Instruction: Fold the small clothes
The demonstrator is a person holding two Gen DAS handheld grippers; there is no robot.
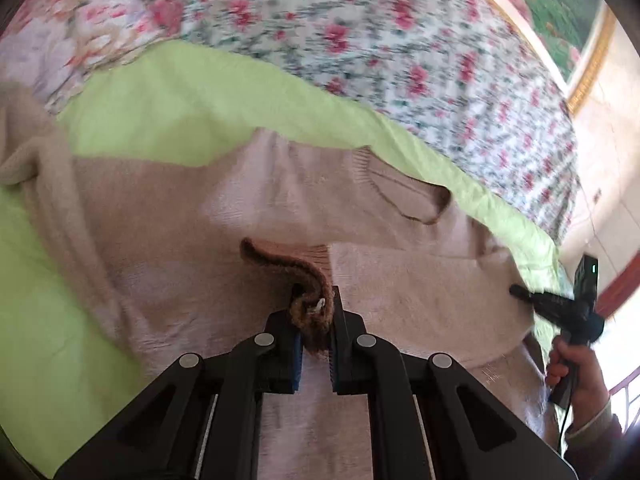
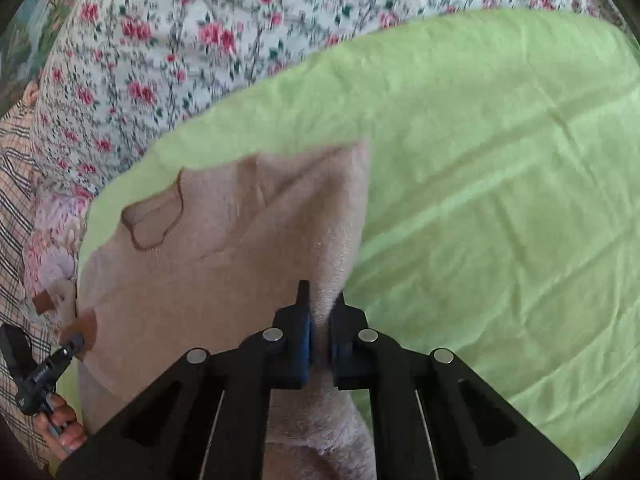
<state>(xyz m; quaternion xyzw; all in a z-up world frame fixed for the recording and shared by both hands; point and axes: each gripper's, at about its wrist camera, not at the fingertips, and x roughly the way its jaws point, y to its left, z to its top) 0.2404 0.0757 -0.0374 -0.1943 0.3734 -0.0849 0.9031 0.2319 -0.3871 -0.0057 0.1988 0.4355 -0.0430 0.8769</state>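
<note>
A pinkish-beige knit sweater [image 1: 200,240] lies on a light green blanket [image 1: 160,100], its round neckline [image 1: 424,200] toward the far side. My left gripper [image 1: 316,300] is shut on a brown ribbed cuff [image 1: 296,268] that curls up between its pads. In the right wrist view my right gripper [image 2: 320,300] is shut on a raised fold of the sweater [image 2: 220,272] at its right edge. The right gripper [image 1: 516,291] also shows at the sweater's far right side, held by a hand [image 1: 576,368]. The left gripper [image 2: 76,342] appears at the lower left by a brown cuff [image 2: 86,326].
A floral bedspread [image 1: 360,40] lies beyond the green blanket [image 2: 500,200], which stretches bare to the right of the sweater. A gold-framed picture [image 1: 560,8] hangs on the wall at the upper right. Plaid cloth [image 2: 16,184] fills the left edge of the right wrist view.
</note>
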